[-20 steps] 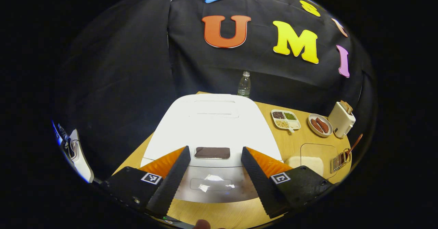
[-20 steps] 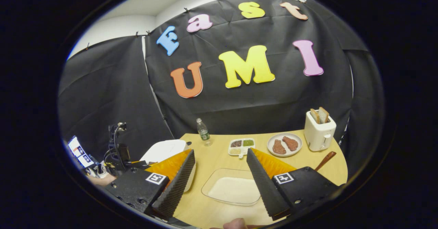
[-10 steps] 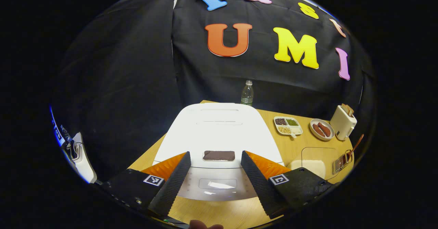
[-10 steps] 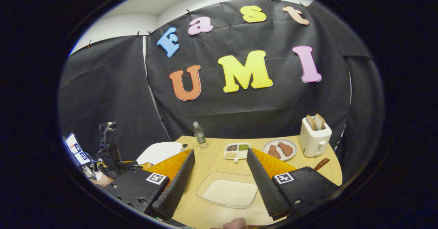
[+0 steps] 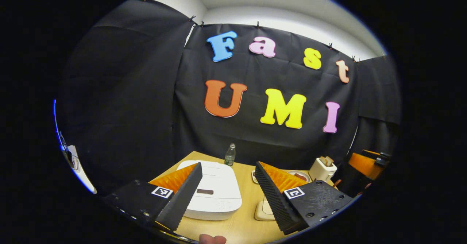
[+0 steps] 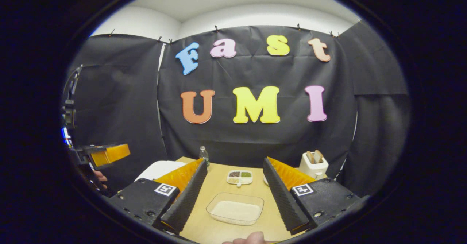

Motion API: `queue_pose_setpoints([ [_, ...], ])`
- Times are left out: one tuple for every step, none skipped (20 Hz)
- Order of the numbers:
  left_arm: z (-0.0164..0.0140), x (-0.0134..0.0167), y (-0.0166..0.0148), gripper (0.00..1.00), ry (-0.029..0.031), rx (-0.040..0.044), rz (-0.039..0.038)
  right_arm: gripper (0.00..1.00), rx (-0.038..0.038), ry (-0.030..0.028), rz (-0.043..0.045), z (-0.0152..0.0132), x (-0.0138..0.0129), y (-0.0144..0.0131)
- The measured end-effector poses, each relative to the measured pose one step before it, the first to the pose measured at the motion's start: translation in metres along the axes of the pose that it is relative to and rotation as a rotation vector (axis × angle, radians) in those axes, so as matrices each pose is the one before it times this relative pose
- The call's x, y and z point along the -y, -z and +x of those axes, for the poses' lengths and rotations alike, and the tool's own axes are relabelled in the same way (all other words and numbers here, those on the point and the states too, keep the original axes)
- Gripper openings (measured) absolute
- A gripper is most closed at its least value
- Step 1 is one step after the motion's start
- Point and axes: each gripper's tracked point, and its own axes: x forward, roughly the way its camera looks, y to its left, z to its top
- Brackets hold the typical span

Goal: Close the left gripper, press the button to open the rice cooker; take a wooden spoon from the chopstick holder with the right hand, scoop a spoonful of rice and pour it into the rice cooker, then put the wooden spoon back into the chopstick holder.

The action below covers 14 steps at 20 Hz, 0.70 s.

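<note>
Both claws are spread wide and hold nothing. The left claw [image 5: 227,194] hangs well above and back from the rice cooker [image 5: 215,193], which sits shut on the left part of the desk [image 5: 248,222], its dark button panel [image 5: 205,192] facing the near edge. The right claw [image 6: 233,196] hovers over the clear tray of rice [image 6: 235,209], which lies near the middle of the desk's front.

The first risk, as I judge it, is pressing with the fingers apart: the task wants the left claw pressed together first, and spread fingers could straddle the button and push on the lid instead, so the cooker would not open. Coming down from this far back, the claw could also land off the small panel or shove the cooker along the desk.

For the right claw, the spoon and its holder lie at the far right, and only a brown tip [image 5: 336,182] that may be the spoon handle peeks past the left claw's finger in the left gripper view, near the toaster [image 5: 322,167]. A reach across could clip the toaster or the tray, and a loose pinch on the thin handle could spill rice between tray and cooker.
</note>
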Motion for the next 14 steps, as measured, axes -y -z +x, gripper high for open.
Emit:
queue_pose_setpoints([
  [-0.01729, 0.00699, -0.01144, 0.94, 0.02639, 0.02230, 0.01177, 1.00, 0.02015, 0.01668, -0.00126, -0.01486, -0.00379, -0.00567],
  [-0.01622, 0.00654, -0.01240, 0.94, 0.02441, 0.01849, 0.00819, 0.99, 0.00599, 0.01534, 0.00078, -0.01534, -0.00365, -0.00291],
  [-0.01669, 0.00475, -0.00694, 0.94, 0.01915, 0.00978, -0.00099, 1.00, 0.00364, 0.01222, 0.00237, -0.01597, -0.00312, 0.00019],
  [-0.01581, 0.00753, -0.00260, 0.94, 0.01961, 0.00410, -0.01110, 1.00, 0.00594, 0.00980, 0.00368, -0.01578, -0.00359, -0.00207],
  [-0.01540, 0.00521, -0.00350, 0.94, 0.02295, 0.00624, -0.00559, 0.99, 0.00686, 0.01237, -0.00157, -0.01521, -0.00279, -0.00209],
  [-0.01512, 0.00331, -0.00235, 0.95, 0.01469, 0.00204, -0.00144, 1.00, 0.00269, 0.01221, -0.00666, -0.01585, -0.00253, -0.00013],
  [-0.01082, 0.00298, -0.00015, 0.94, 0.01206, 0.00413, -0.00064, 1.00, 0.00151, 0.01237, -0.00527, -0.01433, -0.00229, 0.00215],
  [-0.00882, 0.00274, 0.00091, 0.94, 0.01553, -0.00387, 0.00365, 1.00, -0.00304, 0.00832, -0.00192, -0.01227, -0.00291, 0.00278],
  [-0.01048, 0.00179, 0.00244, 0.94, 0.00471, -0.00419, 0.00547, 0.99, -0.00757, 0.00217, 0.00016, -0.01124, -0.00516, 0.00447],
  [-0.00925, 0.00036, 0.00056, 0.94, 0.00266, -0.00077, 0.00058, 0.99, -0.00802, -0.00140, 0.00044, -0.00902, -0.00501, 0.00370],
  [-0.00886, 0.00479, 0.00059, 0.94, 0.00918, 0.00083, -0.00432, 1.00, -0.00691, -0.00454, 0.00034, -0.00746, -0.00554, 0.00323],
  [-0.00719, 0.00201, 0.00080, 0.94, 0.00473, 0.00323, -0.00394, 1.00, -0.00766, -0.00814, -0.00009, -0.00489, -0.00564, 0.00215],
  [-0.00550, 0.00031, -0.00001, 0.94, 0.00319, 0.00314, -0.00102, 0.99, -0.00815, -0.00941, -0.00127, -0.00322, -0.00614, 0.00269],
  [-0.00531, 0.00166, -0.00105, 0.94, 0.00416, 0.00708, 0.00148, 0.99, -0.00188, -0.01002, 0.00116, -0.00343, -0.00505, 0.00119],
])
